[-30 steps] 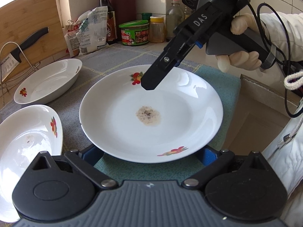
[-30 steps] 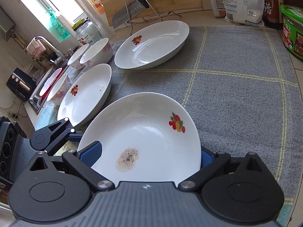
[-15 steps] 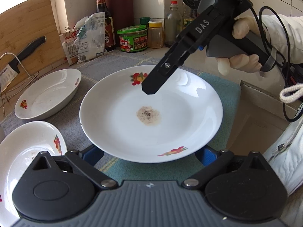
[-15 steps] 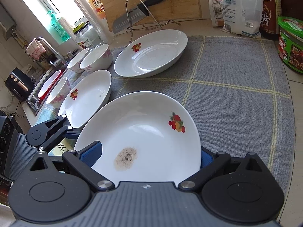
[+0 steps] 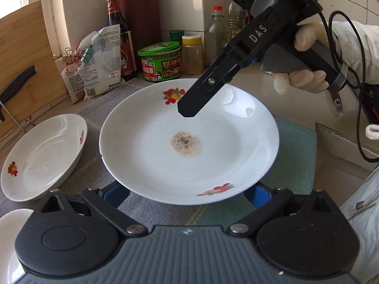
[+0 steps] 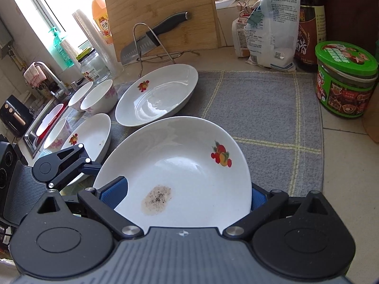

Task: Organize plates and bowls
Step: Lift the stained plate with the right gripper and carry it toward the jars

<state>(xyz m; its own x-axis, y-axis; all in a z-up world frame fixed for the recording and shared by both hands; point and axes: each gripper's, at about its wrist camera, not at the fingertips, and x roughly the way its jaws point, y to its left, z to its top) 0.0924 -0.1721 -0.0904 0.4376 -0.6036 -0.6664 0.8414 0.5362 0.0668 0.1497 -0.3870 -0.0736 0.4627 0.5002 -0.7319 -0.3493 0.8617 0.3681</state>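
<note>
Rising with both grippers, you are lifting the stained white fruit-print plate (image 6: 180, 165) off the grey mat (image 6: 272, 118); right gripper (image 6: 187, 189) and left gripper (image 5: 187, 191) jaws are straddling its rim, grip unclear. At ten o'clock, two matching plates (image 6: 156, 94) and bowls (image 6: 99, 97) are waiting unstacked.

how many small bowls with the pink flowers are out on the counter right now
3, in the right wrist view: two side by side beyond the plates, one nearer the sink. Others may be hidden.

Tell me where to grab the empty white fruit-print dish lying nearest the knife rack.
Pinch the white fruit-print dish by its flared rim, coming from the open grey mat side: that rim overhangs the cloth, while the wire knife rack and white bowls crowd the other sides.
</note>
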